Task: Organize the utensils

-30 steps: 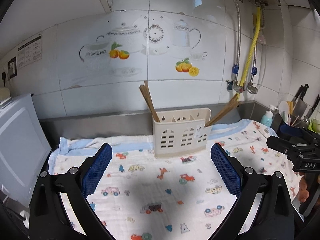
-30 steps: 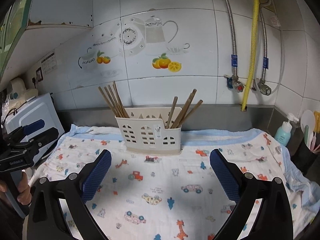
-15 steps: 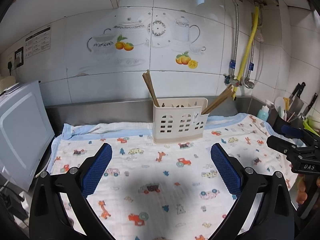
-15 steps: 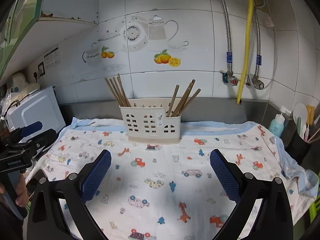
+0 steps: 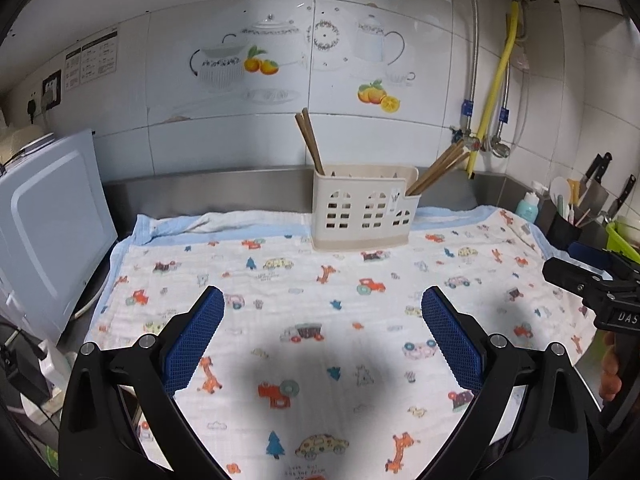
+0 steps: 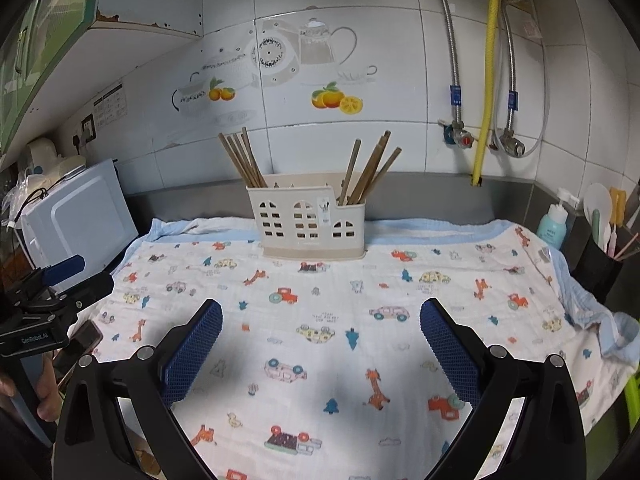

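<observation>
At far left, beside the cloth's edge, I log a white appliance [image 5: 52,224] standing on the counter. Next, my left gripper [image 5: 322,334]: blue pads spread wide apart, nothing between them, hovering over the printed cloth [image 5: 320,320]. Centre rear, near the steel backsplash, I list the cream utensil holder [image 5: 362,208] standing upright on the cloth's far edge; one bundle of wooden chopsticks [image 5: 310,142] leans left out of its left compartment, a second bundle [image 5: 440,168] leans right out of its right compartment. My right gripper [image 6: 320,336]: pads likewise held apart and empty, well short of the holder. Far right, off the cloth, I note a teal bottle [image 6: 554,222] and a black cup of utensils [image 6: 598,264].
</observation>
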`<act>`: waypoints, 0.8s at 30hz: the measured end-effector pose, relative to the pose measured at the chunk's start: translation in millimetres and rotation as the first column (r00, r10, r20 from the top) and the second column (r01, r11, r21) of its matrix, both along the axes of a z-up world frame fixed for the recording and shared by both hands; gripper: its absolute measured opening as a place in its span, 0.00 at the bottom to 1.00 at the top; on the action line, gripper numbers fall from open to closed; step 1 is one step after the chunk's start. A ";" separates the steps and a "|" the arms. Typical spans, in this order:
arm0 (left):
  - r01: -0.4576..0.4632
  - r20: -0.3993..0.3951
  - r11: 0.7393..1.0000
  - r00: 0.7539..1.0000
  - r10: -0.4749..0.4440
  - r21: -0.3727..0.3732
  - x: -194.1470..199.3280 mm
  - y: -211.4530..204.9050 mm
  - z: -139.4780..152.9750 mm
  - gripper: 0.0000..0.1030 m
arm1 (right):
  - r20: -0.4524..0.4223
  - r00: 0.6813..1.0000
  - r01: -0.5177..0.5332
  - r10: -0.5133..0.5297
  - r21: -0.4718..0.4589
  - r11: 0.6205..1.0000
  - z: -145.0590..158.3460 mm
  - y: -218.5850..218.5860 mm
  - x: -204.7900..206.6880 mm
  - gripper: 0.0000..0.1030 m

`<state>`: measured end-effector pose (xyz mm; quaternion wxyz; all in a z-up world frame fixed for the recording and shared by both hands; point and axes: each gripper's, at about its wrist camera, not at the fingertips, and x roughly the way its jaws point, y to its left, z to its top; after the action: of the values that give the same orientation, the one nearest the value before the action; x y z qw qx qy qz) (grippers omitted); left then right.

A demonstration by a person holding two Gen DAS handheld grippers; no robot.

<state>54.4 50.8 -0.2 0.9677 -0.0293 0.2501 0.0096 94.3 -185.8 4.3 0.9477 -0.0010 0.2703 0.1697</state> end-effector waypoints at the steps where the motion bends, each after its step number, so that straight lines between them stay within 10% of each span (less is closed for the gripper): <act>1: -0.001 -0.003 1.000 1.000 0.001 -0.001 -1.0 -0.2 -1.6 0.95 | -0.003 1.000 0.002 -0.002 -0.001 1.000 -1.3 -0.6 -0.8 0.93; 24: 0.020 0.033 1.000 0.999 -0.021 0.023 -35.4 -14.3 6.4 0.95 | 0.017 1.000 0.017 -0.017 0.000 1.000 -2.4 -16.2 -41.7 0.93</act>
<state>19.0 36.6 6.3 0.9721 -0.0162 0.2342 0.0020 52.6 -202.1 2.0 0.9513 -0.0003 0.2625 0.1618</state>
